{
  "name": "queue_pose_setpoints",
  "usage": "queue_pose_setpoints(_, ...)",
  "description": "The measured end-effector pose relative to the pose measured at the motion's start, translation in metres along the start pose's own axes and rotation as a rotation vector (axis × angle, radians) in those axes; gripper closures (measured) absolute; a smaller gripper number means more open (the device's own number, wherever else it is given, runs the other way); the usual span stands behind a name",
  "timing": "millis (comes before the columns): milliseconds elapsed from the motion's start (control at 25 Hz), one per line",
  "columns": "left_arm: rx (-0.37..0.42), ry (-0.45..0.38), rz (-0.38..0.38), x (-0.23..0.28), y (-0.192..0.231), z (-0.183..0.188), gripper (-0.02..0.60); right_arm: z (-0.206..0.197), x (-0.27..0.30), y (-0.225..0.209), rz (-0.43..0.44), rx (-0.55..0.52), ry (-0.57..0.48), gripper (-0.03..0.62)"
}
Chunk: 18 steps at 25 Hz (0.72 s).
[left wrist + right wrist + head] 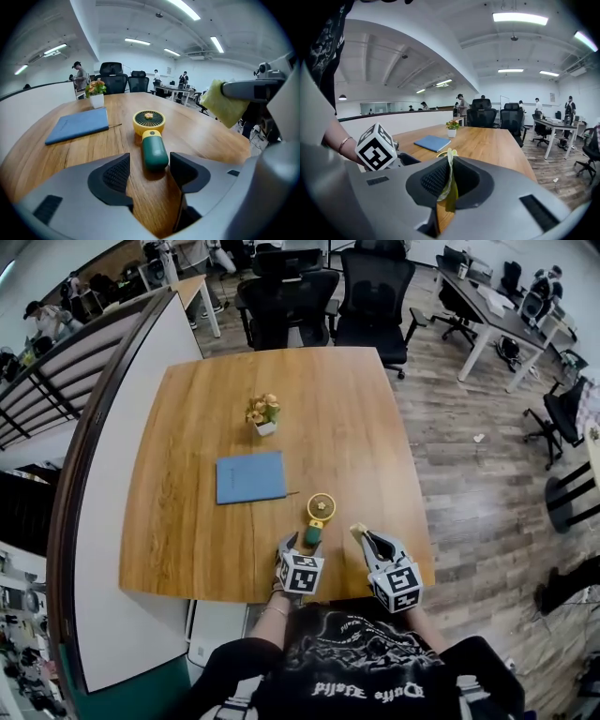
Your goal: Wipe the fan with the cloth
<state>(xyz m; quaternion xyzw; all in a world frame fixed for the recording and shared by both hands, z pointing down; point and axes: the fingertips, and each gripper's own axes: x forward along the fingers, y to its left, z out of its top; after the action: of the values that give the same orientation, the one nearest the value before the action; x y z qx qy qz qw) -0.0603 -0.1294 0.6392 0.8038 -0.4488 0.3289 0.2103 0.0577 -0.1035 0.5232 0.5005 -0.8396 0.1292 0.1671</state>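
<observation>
Open office — wood-plank floor (450, 456), black chairs (375, 296), ceiling strip lights (520, 18).

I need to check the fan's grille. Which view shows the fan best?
The left gripper view: the fan lies close and whole. The head view shows it small; the right gripper view, almost nothing.

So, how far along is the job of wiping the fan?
Done: the right gripper is shut on the cloth. In hand: the left gripper, jaws apart, straddles the handle of the fan, not gripping it. Left: the wiping itself; cloth and fan are apart.
</observation>
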Motion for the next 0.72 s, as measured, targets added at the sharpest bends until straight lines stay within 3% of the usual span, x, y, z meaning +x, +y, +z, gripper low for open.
queue_pose_setpoints(240, 0.059, 0.034, -0.029, 0.010, -0.005, 0.000, 0.312, -0.007, 0.012, 0.012, 0.083, -0.015, 0.048, 0.568)
queue_pose_setpoints(360, 0.094, 0.042, -0.087, 0.013, -0.011, 0.001, 0.376, -0.006, 0.022, 0.015, 0.119, -0.023, 0.060, 0.568)
queue_pose_setpoints(720, 0.015, 0.014, -0.175, 0.008, -0.008, 0.005, 0.393, 0.008, 0.050, 0.043, 0.278, -0.002, 0.061, 0.568)
